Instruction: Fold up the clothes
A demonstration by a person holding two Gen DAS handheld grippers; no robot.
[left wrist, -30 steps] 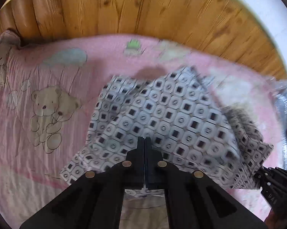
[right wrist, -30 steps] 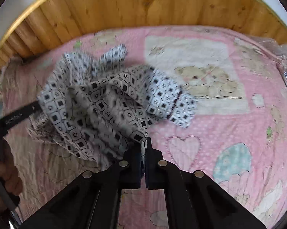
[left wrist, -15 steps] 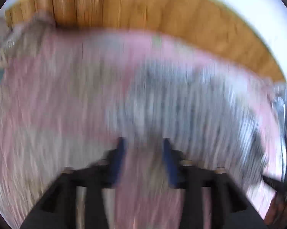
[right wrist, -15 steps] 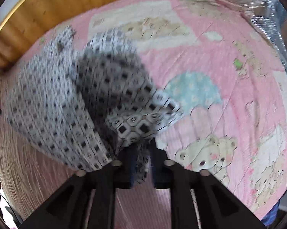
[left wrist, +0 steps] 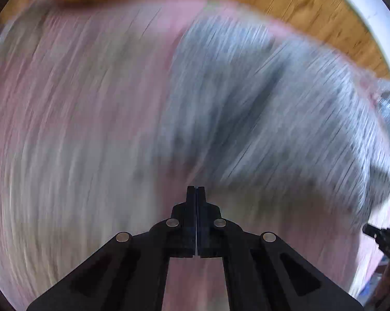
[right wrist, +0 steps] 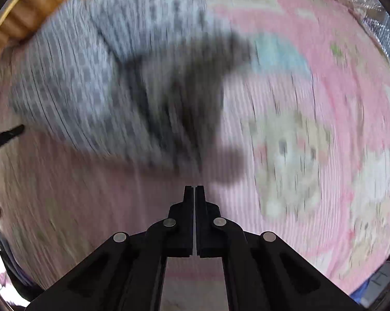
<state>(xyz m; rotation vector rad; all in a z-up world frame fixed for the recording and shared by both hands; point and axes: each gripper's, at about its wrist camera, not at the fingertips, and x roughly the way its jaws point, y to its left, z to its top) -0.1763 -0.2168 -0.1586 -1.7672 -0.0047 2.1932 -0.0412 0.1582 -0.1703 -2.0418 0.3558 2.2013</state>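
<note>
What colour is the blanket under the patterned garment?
Pink blanket with pale cartoon prints, clearest in the right wrist view despite blur.

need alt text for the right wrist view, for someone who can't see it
Motion-blurred fisheye view: the right hand-held gripper, jaws closed with nothing between them, points at a black-and-white patterned garment lying crumpled on a pink quilt printed with teddy bears. The tip of the left hand-held gripper pokes in at the left edge.

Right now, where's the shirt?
The shirt lies on the pink blanket, upper left in the right wrist view, ahead of both shut grippers, neither holding it.
</note>
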